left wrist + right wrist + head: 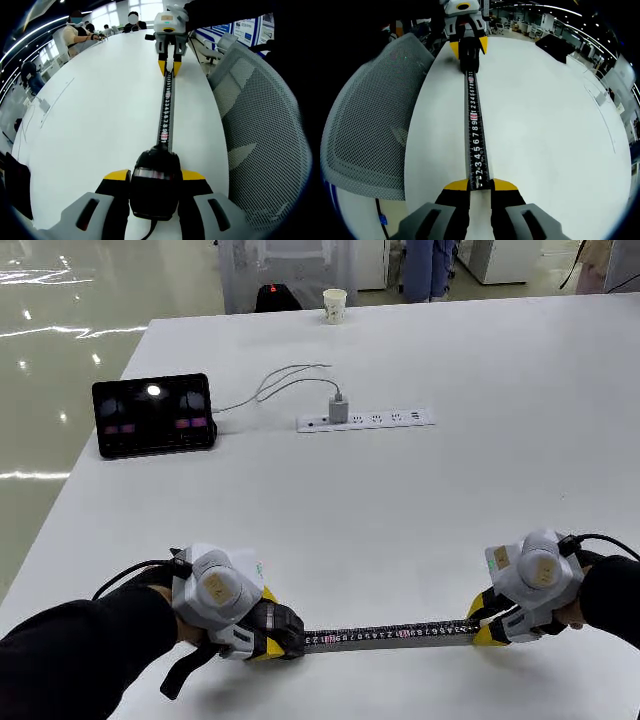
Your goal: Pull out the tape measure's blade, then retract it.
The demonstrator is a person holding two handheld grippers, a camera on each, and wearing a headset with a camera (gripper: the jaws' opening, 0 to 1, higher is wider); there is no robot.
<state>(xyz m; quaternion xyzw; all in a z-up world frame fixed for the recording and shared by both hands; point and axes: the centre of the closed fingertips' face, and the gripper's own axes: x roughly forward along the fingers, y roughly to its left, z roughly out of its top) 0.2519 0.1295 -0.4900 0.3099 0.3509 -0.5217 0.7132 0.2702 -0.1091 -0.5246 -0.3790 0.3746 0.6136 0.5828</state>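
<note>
- Head view, bottom of frame: tape measure blade (390,634) drawn out flat along the counter (420,520), long axis left to right, straight between the two grippers.
- Lower left: left gripper (268,632) pinching the black case (155,187) by its sides. Same hold at bottom centre of the left gripper view, case seated between the yellow tips.
- Lower right: right gripper (484,632) pressed together on the blade's free end. Same in the right gripper view, lowest numbers sitting just at the tips.
- Judged: pull-out done or nearly so, retraction not yet begun.
- Coming move turns on one line: case dead ahead of the right gripper, along the blade. Best to feed the end straight back toward lower left. Any sideways drift likely to kink the blade, and a sudden release likely to let it whip.
- Upper centre, well apart: paper cup (335,305), upright, contents impossible to tell.
- Elsewhere on the counter: dark tablet (153,415) at upper left, power strip (365,420) with a plugged charger (339,408) mid-frame, all away from the blade's path.
- Left gripper view, right side: mesh chair (260,125) just beside the counter's edge.
</note>
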